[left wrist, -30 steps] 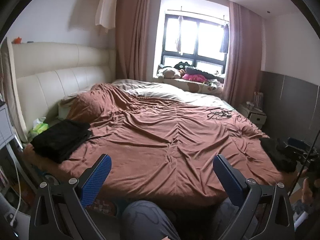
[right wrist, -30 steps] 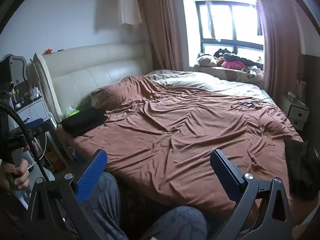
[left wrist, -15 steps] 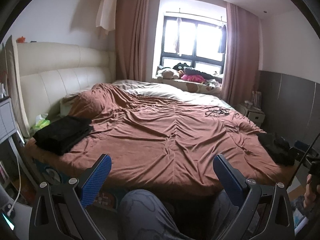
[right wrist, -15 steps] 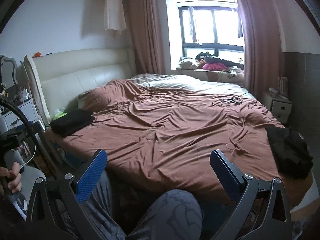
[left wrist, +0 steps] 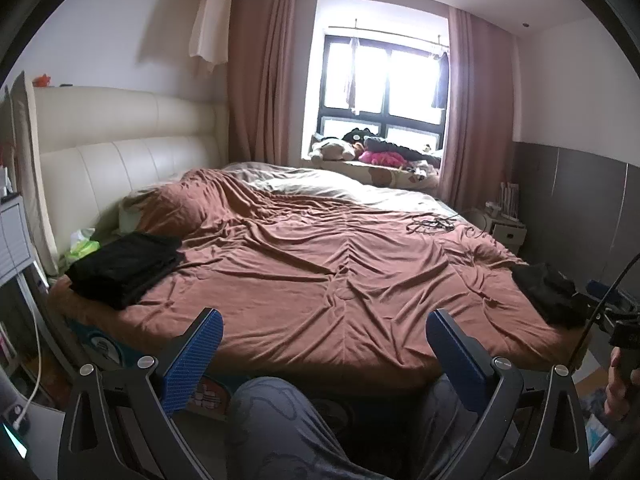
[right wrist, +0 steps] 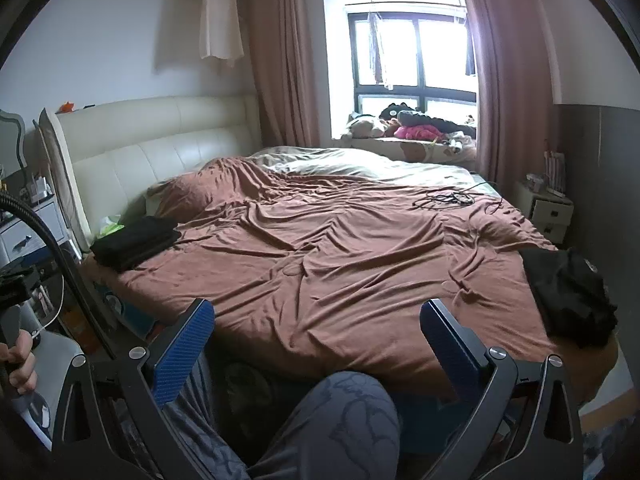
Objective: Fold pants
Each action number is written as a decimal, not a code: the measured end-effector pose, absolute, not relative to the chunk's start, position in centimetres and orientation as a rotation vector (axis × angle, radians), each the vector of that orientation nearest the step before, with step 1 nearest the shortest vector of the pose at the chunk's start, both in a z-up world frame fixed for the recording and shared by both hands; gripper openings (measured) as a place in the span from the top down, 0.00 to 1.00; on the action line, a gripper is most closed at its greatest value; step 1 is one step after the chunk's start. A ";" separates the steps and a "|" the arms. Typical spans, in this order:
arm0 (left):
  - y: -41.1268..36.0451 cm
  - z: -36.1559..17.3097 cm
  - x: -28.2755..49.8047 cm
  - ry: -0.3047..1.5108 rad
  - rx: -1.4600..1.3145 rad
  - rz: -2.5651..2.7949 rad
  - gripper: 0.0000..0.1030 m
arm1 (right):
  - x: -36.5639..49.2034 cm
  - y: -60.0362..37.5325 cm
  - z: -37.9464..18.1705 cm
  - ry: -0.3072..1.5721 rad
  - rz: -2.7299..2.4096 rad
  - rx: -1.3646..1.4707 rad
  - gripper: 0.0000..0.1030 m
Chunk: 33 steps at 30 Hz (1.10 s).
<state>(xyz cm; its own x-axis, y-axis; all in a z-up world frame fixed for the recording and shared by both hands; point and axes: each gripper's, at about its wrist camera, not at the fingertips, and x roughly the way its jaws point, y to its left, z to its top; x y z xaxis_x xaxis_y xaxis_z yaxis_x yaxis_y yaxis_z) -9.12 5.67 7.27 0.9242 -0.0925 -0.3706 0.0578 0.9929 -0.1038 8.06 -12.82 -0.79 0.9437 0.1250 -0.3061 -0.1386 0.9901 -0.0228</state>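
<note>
A crumpled heap of black pants [left wrist: 548, 294] [right wrist: 568, 296] lies at the bed's right near corner. A neatly folded black stack [left wrist: 124, 262] [right wrist: 134, 242] rests at the left side by the headboard. My left gripper [left wrist: 324, 322] stands open, held back from the bed's near edge with nothing between its blue pads. My right gripper [right wrist: 318, 312] is likewise open and empty, off the near edge; the heap lies ahead to its right. The right gripper's handle [left wrist: 624, 334] shows at the left view's right edge, and the left gripper's handle [right wrist: 16, 280] at the right view's left edge.
The brown bedspread [left wrist: 340, 264] is wrinkled across a wide bed with a cream headboard [left wrist: 120, 152]. A black cable [left wrist: 430, 224] lies far right on it. A person's patterned knee [right wrist: 344, 412] sits below the near edge. A nightstand [right wrist: 550, 208] stands right, drawers [left wrist: 14, 236] left.
Both grippers have pulled back and risen from the bed, so more of the room and the near edge show. The black heap now sits fully in both views. Jaws stayed open.
</note>
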 end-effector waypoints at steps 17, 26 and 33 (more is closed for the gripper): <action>5.3 8.2 -10.2 0.364 -0.090 -0.083 0.01 | 7.8 -13.0 -1.0 0.307 0.141 -0.044 0.00; 5.6 8.3 -10.3 0.348 -0.103 -0.067 0.00 | 7.4 -13.2 -1.1 0.302 0.145 -0.049 0.00; 5.7 8.2 -10.4 0.348 -0.104 -0.067 0.00 | 7.5 -13.4 -1.0 0.306 0.145 -0.048 0.00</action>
